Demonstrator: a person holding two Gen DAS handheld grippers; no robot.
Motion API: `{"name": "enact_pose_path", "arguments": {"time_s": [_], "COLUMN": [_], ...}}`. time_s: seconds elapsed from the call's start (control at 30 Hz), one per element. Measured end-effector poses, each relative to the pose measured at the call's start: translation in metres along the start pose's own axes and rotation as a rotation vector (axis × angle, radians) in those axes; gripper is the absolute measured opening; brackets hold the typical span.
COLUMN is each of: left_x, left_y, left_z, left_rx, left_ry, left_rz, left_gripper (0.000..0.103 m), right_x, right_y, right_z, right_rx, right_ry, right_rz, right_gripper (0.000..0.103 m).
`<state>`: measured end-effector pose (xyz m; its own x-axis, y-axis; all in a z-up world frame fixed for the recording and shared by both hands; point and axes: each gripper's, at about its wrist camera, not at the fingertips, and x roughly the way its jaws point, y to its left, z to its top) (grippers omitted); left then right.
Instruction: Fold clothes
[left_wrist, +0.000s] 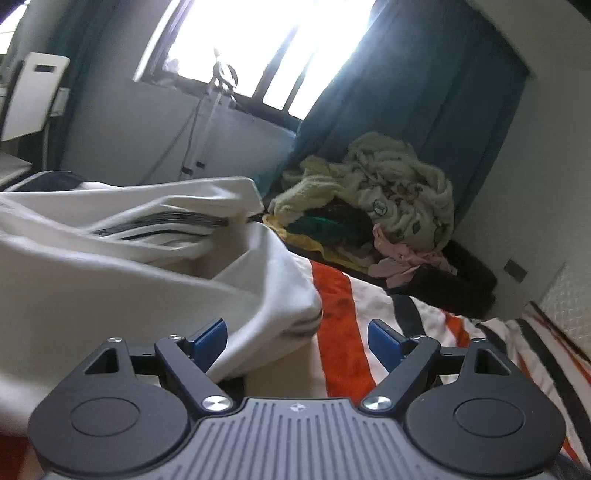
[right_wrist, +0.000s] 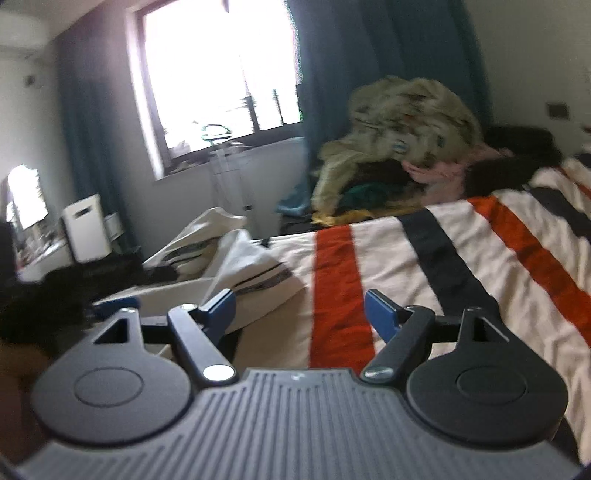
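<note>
Bed (right_wrist: 461, 251), striped cover — white garment (right_wrist: 255, 273), clothes heap (right_wrist: 399, 122) on it.

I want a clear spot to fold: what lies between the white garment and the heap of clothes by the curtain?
Only bare striped bedspread separates the white garment from the heap, seen best in the right wrist view.

No words, numbers or brand names can be read in either view. The only sign-like mark is a small diamond-shaped emblem (left_wrist: 296, 407) on the ribbed grey body of the left hand-held gripper (left_wrist: 296, 338); the same spot on the right hand-held gripper (right_wrist: 299, 314) shows only a blurred pale fleck. A round printed patch (left_wrist: 378, 206) sits on the pale green blanket (left_wrist: 406, 192) heaped at the far edge of the bed, but whatever it carries is too small and soft to make out.
</note>
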<state>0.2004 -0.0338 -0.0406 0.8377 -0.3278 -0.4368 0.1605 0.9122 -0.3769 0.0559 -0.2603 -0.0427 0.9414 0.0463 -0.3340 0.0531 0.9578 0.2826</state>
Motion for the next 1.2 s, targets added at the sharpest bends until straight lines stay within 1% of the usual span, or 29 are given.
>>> {"name": "enact_pose_path", "arguments": {"time_s": [0.1,0.2,0.3,0.33,0.37,0.4,0.47,0.53,0.57,0.6,0.67,0.73,0.8,0.9,0.97,1.03,1.07,1.13,1.2], "left_x": [0.063,0.114,0.151,0.162,0.174,0.184,0.202,0.214,0.213,0.208,0.189,0.166,0.135,0.082,0.045,0.014,-0.001,-0.030,-0.050], "left_y": [-0.004,0.005,0.012,0.011,0.009,0.007,0.000,-0.012,-0.020,-0.028,-0.042,-0.052,-0.058,-0.063,-0.066,-0.066,-0.064,-0.061,-0.053], "left_z": [0.013,0.021,0.028,0.031,0.034,0.037,0.040,0.040,0.036,0.033,0.030,0.031,0.029,0.017,0.003,-0.016,-0.028,-0.056,-0.082], "left_rx": [0.021,-0.045,-0.090,-0.065,-0.038,-0.004,0.080,0.202,0.276,0.336,0.417,0.434,0.417,0.426,0.450,0.466,0.475,0.473,0.451], "left_ry": [0.020,0.046,0.038,0.041,0.046,0.058,0.100,0.140,0.136,0.122,0.074,0.025,-0.024,-0.084,-0.117,-0.123,-0.110,-0.067,-0.018], "left_rz": [0.062,0.101,0.101,0.112,0.124,0.136,0.148,0.160,0.175,0.183,0.153,0.104,0.040,-0.035,-0.091,-0.147,-0.167,-0.183,-0.176], "left_gripper": [0.084,0.074,0.069,0.062,0.052,0.046,0.006,0.005,0.004,0.004,0.003,0.003,0.003,0.003,0.003,0.003,0.003,0.003,0.003], "right_x": [0.013,0.034,0.060,0.068,0.076,0.084,0.100,0.113,0.116,0.118,0.121,0.119,0.117,0.109,0.104,0.099,0.098,0.093,0.090], "right_y": [-0.015,-0.023,-0.033,-0.036,-0.039,-0.041,-0.046,-0.051,-0.054,-0.057,-0.061,-0.063,-0.066,-0.071,-0.073,-0.073,-0.072,-0.069,-0.064], "right_z": [-0.002,-0.010,-0.013,-0.013,-0.014,-0.015,-0.018,-0.021,-0.021,-0.020,-0.020,-0.018,-0.016,-0.013,-0.011,-0.009,-0.008,-0.007,-0.007], "right_rx": [0.048,0.045,0.073,0.085,0.095,0.098,0.097,0.110,0.125,0.144,0.173,0.174,0.185,0.211,0.220,0.224,0.224,0.214,0.195], "right_ry": [0.011,0.032,0.048,0.048,0.046,0.045,0.048,0.061,0.069,0.074,0.076,0.055,0.040,0.014,-0.006,-0.016,-0.019,-0.024,-0.028], "right_rz": [-0.045,-0.097,-0.140,-0.153,-0.163,-0.172,-0.192,-0.208,-0.211,-0.211,-0.213,-0.229,-0.237,-0.245,-0.250,-0.245,-0.241,-0.226,-0.211], "right_gripper": [0.079,0.079,0.079,0.079,0.079,0.079,0.079,0.079,0.079,0.079,0.079,0.079,0.079,0.079,0.079,0.079,0.079,0.079,0.079]}}
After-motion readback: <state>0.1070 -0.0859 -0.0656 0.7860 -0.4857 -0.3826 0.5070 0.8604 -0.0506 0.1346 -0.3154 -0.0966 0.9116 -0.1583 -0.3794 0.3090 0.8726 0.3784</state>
